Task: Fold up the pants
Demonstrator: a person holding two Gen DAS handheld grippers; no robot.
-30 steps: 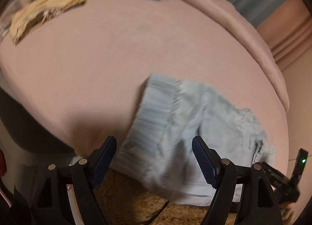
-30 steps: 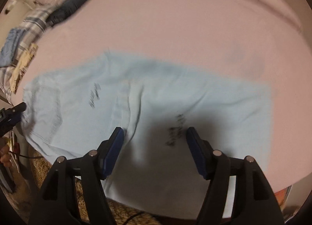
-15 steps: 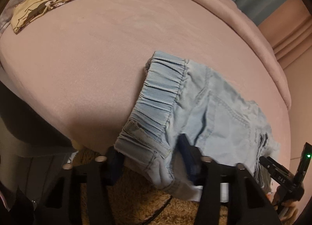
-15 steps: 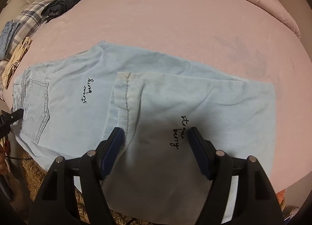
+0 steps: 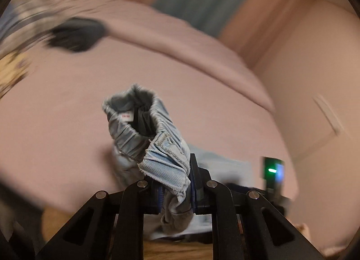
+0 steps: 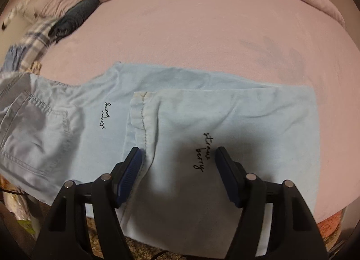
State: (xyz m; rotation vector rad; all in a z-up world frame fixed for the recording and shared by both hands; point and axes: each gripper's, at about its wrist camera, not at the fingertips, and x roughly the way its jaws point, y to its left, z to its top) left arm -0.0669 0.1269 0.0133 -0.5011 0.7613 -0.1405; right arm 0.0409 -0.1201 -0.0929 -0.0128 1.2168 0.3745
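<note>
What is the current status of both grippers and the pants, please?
Left gripper shut on pants waistband, lifted. Right gripper open above folded legs. Nothing in the way.

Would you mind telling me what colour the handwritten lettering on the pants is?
Black, on the light blue pants; the lettering shows best in the right wrist view.

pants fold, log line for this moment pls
left gripper: shut on waistband, lifted | right gripper: open over folded-back leg | pants: on bed
</note>
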